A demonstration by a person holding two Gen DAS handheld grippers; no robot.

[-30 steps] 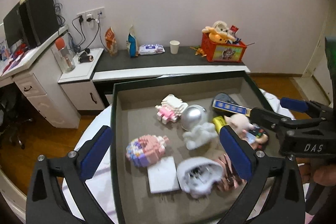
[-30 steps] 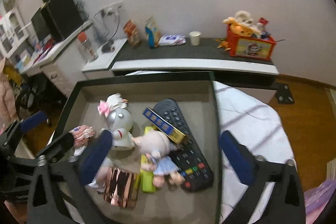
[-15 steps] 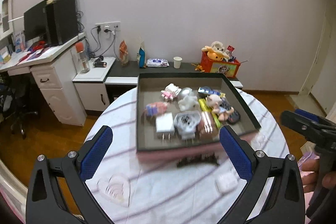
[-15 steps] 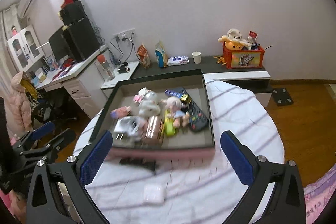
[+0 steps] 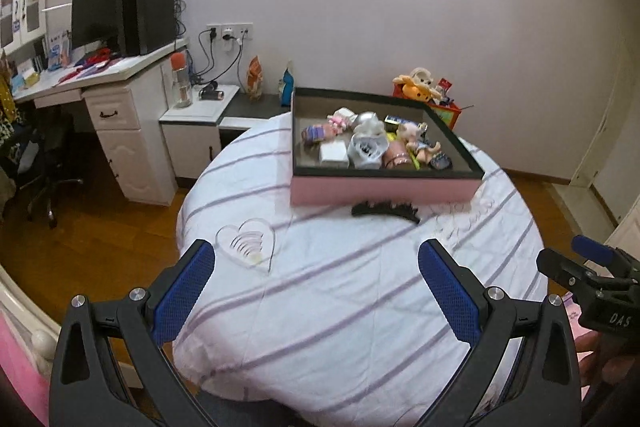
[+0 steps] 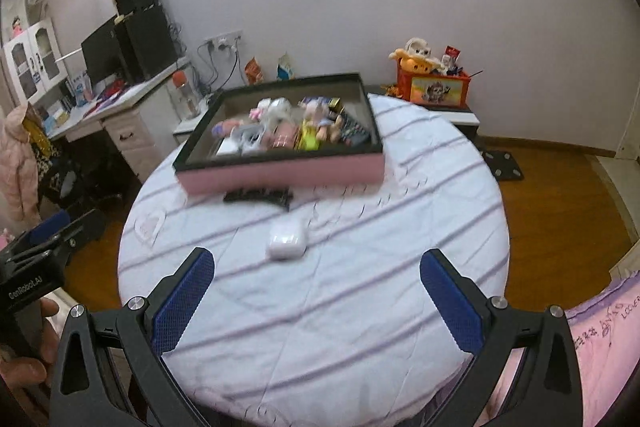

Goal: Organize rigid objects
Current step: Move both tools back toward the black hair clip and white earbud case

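A pink box with a dark rim (image 5: 384, 190) (image 6: 280, 175) sits at the far side of the round table and holds several toys, a remote and small items. In front of it lie a black hair clip (image 5: 386, 207) (image 6: 258, 195), a white earbud case (image 6: 286, 239) and a clear heart-shaped dish (image 5: 247, 243) (image 6: 150, 225). My left gripper (image 5: 316, 293) is open and empty over the near table edge. My right gripper (image 6: 316, 293) is open and empty, just short of the earbud case.
The round table (image 5: 360, 307) has a white striped cloth. A white desk with a monitor (image 5: 96, 15) stands at left. A low dark shelf with an orange toy box (image 6: 434, 89) runs along the back wall. Wooden floor surrounds the table.
Both grippers have pulled back and away from the box, from right above its contents to the near side of the table. Both stay open and empty.
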